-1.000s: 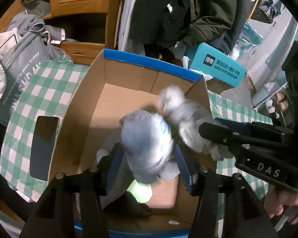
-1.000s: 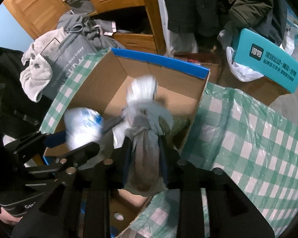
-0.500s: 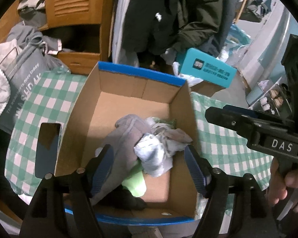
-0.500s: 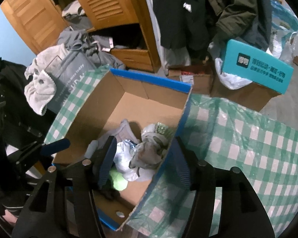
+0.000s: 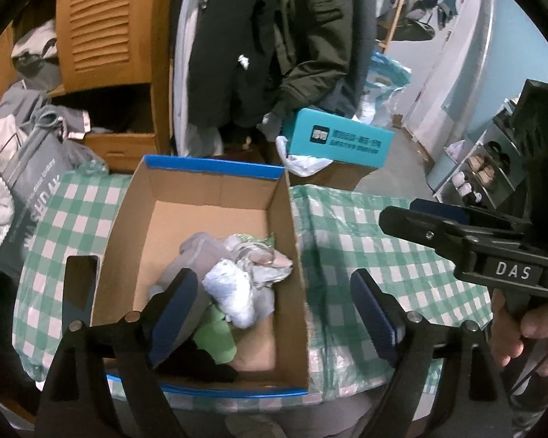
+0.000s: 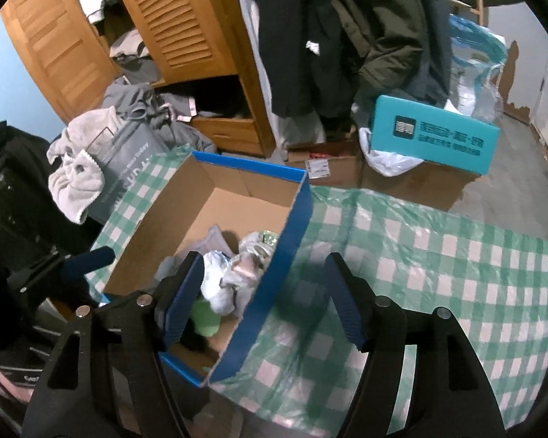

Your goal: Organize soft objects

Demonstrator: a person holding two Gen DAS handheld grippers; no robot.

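Left wrist view: left gripper (image 5: 274, 314) hangs above the near end of the cardboard box (image 5: 122, 244), jaws spread wide, nothing between them. The box is blue-edged, open-topped, and sits on the desk (image 5: 376, 255), which is covered in green-and-white check cloth. Soft objects lie piled in the near-right part of the box: a pale blue-white bundle (image 5: 233, 292), a grey cloth (image 5: 197, 252) behind it, a crumpled whitish piece (image 5: 263, 259) against the right wall, a green item (image 5: 213, 335) and a dark item (image 5: 204, 361) nearest the camera. Far half of the box floor is bare cardboard. Right gripper (image 5: 431, 224) enters from the right, held by a hand (image 5: 526, 328) over the cloth, beside the box; 2 blue-tipped fingers visible, spread cannot be judged here. A teal box (image 5: 338, 142) stands beyond the desk. Right wrist view: right gripper (image 6: 266, 299) jaws wide apart, empty, straddling the box's right wall (image 6: 274, 277). Same pile (image 6: 230, 273) inside the box. Left gripper's fingertip (image 6: 87, 261) shows at left. Wooden louvred wardrobe (image 6: 179, 25) behind.
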